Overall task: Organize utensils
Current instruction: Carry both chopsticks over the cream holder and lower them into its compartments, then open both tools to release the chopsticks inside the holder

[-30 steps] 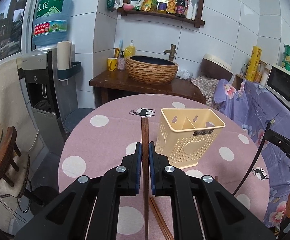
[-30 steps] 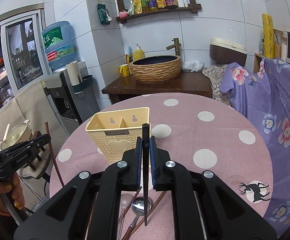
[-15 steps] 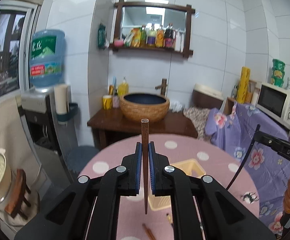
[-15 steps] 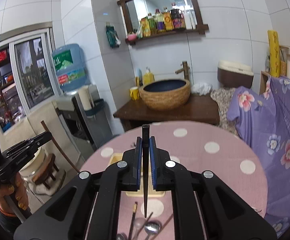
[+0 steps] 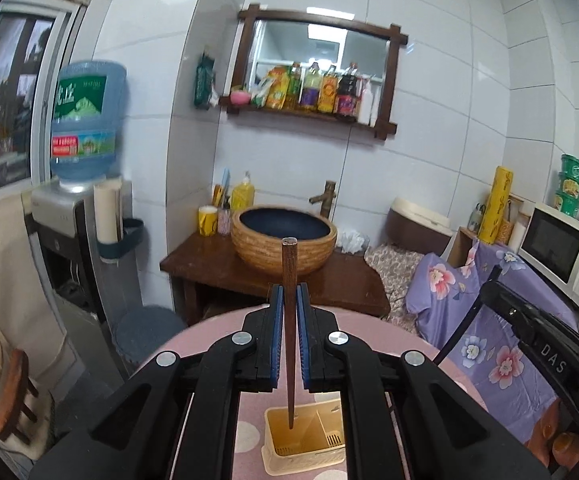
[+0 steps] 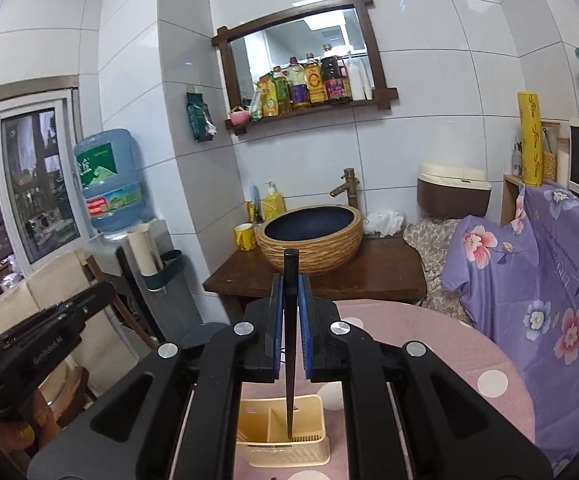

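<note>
**Two chopsticks held upright over the holder**

The left gripper is clamped on a brown chopstick, held vertical with its tip above the left compartment of the cream utensil holder (a divided basket on the pink dotted tablecloth). The right gripper is closed on a black chopstick, likewise upright, its tip over the holder's right compartment.

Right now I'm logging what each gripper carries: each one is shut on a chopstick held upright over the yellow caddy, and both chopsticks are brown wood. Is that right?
Not quite. Only the left gripper holds a brown wooden chopstick; the right wrist view shows the right gripper shut on a black chopstick. The rest stands: both are upright over the yellow caddy.
</note>
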A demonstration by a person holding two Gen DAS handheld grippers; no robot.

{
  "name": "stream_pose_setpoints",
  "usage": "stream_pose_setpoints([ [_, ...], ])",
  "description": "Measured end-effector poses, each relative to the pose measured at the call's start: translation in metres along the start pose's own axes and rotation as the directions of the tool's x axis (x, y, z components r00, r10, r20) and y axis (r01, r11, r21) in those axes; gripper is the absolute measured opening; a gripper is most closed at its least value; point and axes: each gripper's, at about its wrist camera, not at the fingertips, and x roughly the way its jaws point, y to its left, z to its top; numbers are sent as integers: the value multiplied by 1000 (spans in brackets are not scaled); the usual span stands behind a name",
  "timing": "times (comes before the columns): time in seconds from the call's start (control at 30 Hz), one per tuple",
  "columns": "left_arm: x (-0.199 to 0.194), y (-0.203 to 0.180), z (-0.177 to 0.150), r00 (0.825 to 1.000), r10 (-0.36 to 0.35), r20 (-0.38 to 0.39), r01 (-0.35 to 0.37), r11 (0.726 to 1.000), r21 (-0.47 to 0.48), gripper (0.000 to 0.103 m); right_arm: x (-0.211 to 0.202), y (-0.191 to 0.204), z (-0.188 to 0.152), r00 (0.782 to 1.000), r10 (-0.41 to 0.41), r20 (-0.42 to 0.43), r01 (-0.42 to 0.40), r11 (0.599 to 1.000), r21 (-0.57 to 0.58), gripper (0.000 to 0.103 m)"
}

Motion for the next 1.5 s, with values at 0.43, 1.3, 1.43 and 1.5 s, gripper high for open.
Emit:
stream_pose_setpoints([
  [0.43,47,17,-69,986,-23,-164,12,998,-62,8,52,-17,-74,987,-16,-162,19,1000,16,8],
  [1.3,32,29,-106,988,-29,-152,17,997,-79,64,27,-22,-102,994,-45,-99,45,999,-4,61],
  [1.43,17,32,-122,988,-28,-152,16,997,-79,74,16,-25,-118,992,-62,-108,61,998,-16,62],
  [1.5,9,33,-132,987,-26,-157,14,997,-72,78,11,-27,-127,991,-69,-117,67,997,-25,63],
])
